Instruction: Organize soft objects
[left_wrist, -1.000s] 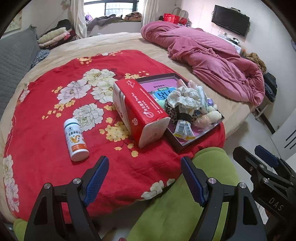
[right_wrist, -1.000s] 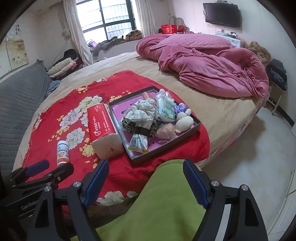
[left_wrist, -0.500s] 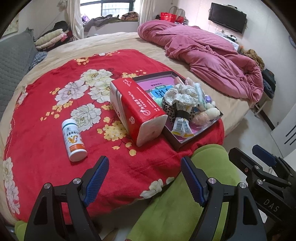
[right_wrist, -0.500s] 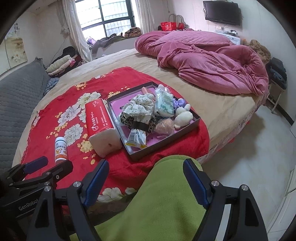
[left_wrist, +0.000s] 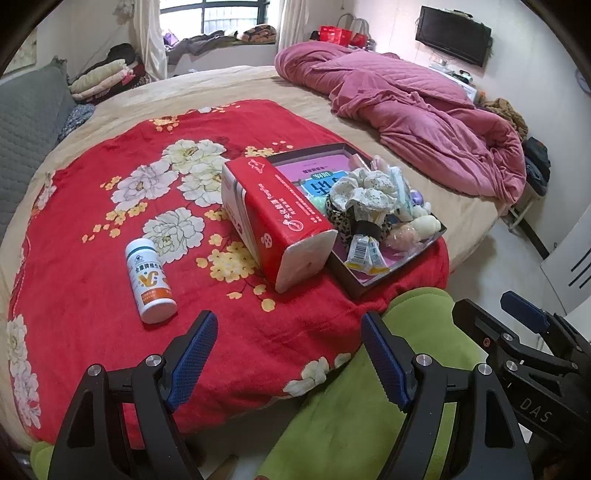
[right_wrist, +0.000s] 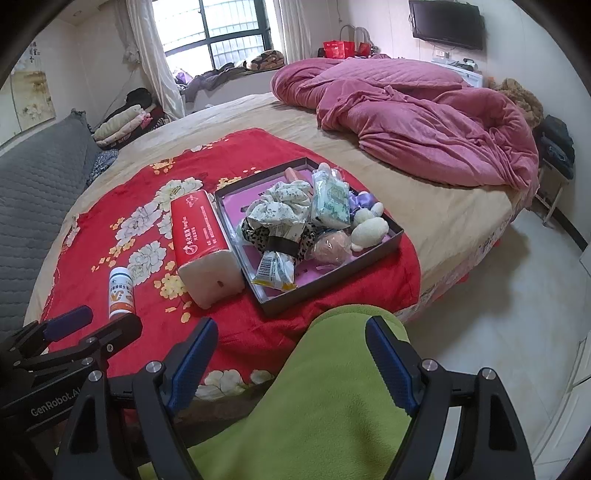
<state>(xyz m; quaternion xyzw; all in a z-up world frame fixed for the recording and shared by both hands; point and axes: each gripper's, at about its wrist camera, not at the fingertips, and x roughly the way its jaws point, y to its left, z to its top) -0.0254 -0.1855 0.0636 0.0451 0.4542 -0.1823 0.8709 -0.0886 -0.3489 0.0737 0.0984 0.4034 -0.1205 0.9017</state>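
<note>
With both the left gripper (left_wrist: 288, 354) and right gripper (right_wrist: 291, 356) spread wide and empty, reach forward to the tray (right_wrist: 395, 230) ahead, pinching the floral scrunchie (right_wrist: 284, 206) lightly on top.

A round bed (right_wrist: 229, 114) with a beige sheet carries a red floral blanket (left_wrist: 92, 229) and a rumpled pink duvet (right_wrist: 424, 122). On the blanket lie a white bottle (left_wrist: 149, 280), a red tissue pack (left_wrist: 273, 221) and a dark tray (right_wrist: 393, 242), pack and tray just beside each other.
</note>
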